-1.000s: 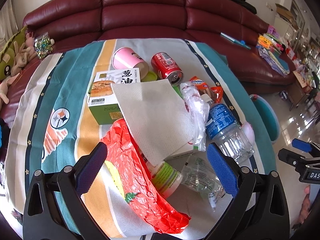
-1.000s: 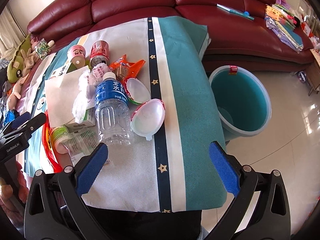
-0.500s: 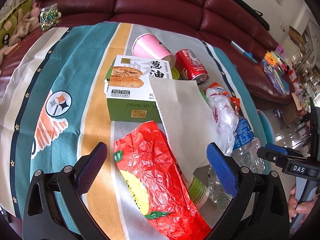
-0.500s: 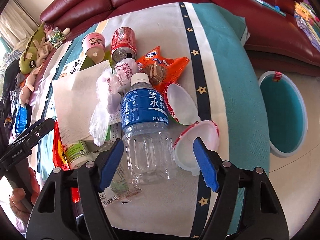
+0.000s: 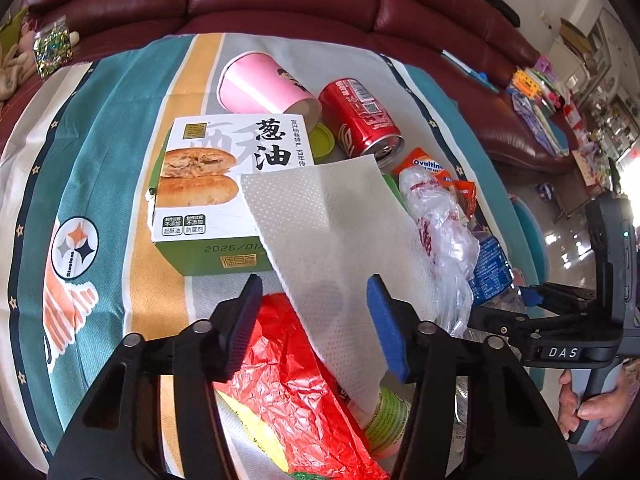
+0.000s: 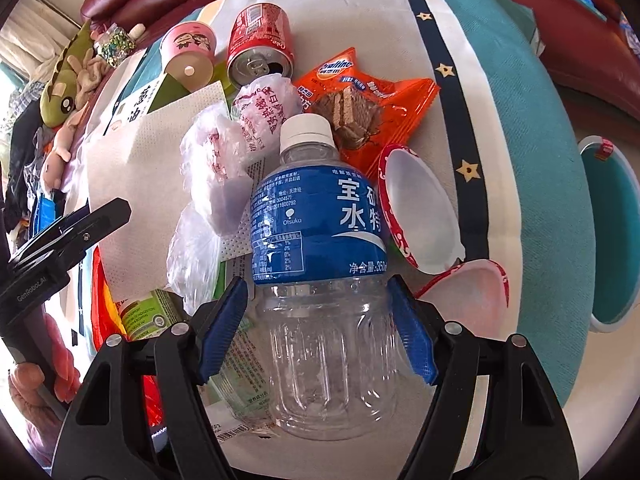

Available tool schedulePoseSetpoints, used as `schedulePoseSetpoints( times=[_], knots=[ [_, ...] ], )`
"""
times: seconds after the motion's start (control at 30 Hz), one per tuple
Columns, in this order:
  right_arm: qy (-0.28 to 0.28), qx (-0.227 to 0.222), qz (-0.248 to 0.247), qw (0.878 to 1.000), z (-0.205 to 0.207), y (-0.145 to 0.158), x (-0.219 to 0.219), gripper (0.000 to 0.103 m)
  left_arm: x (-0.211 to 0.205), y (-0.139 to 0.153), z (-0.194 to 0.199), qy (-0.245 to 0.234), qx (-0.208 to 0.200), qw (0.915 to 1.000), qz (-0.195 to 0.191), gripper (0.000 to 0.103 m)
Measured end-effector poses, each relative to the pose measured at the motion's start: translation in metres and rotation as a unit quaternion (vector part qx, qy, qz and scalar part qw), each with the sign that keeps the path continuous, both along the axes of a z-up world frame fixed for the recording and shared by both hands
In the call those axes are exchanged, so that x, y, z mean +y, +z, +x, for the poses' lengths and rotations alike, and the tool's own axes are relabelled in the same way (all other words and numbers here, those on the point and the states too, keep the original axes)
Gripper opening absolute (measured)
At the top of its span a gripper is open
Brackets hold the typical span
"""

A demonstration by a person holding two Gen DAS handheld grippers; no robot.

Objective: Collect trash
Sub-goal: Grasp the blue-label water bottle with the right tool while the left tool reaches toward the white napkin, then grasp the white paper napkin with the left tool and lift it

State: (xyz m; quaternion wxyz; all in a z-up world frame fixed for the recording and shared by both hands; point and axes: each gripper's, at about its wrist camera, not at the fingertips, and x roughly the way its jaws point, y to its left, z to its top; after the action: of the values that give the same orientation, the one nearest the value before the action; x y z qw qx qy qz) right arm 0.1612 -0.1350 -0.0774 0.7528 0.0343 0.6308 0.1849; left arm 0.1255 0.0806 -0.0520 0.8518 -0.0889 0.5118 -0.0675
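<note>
Closing on the bottle and the paper towel

My right gripper [image 6: 318,322] jaws are straddling the clear blue-labelled plastic bottle [image 6: 320,280] lying mid-worktop, not visibly clamped; my left gripper [image 5: 320,322] jaws are gaping around the white paper towel [image 5: 340,240]; the smooth bottle may be squirting free.

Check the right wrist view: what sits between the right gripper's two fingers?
The clear water bottle with the blue label lies between the right gripper fingers, its lower body filling the gap. Whether the pads touch it is unclear. The left wrist view hides this.
</note>
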Motion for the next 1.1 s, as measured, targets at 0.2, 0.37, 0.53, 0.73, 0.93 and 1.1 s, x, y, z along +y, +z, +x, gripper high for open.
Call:
schedulePoseSetpoints(
  times=[0.2,0.37,0.53,0.73,0.93,1.1],
  knots=[
    [0.002,0.011,0.008,1.000,0.004,-0.011,0.004,0.069,-0.016,-0.007,0.010,-0.020,0.014,0.9996,0.014,0.044],
    [0.006,-0.002,0.013,1.000,0.001,-0.011,0.003,0.062,-0.023,-0.005,0.011,-0.017,0.000,0.9996,0.023,0.024],
    [0.001,-0.013,0.036,0.999,-0.004,-0.001,0.001,0.062,-0.025,0.020,0.001,-0.008,-0.035,0.9988,0.034,0.005],
    [0.001,-0.022,0.067,0.997,-0.009,0.015,-0.007,0.062,-0.026,0.043,-0.004,-0.009,-0.056,0.9978,0.035,0.004],
    [0.009,-0.016,0.065,0.998,-0.014,0.013,-0.003,0.062,-0.043,0.025,-0.004,-0.045,-0.024,0.9979,0.040,0.004],
    [-0.004,-0.043,0.070,0.997,-0.016,0.031,-0.018,0.062,-0.043,0.015,-0.003,-0.028,-0.016,0.9984,0.046,0.004]
  ],
)
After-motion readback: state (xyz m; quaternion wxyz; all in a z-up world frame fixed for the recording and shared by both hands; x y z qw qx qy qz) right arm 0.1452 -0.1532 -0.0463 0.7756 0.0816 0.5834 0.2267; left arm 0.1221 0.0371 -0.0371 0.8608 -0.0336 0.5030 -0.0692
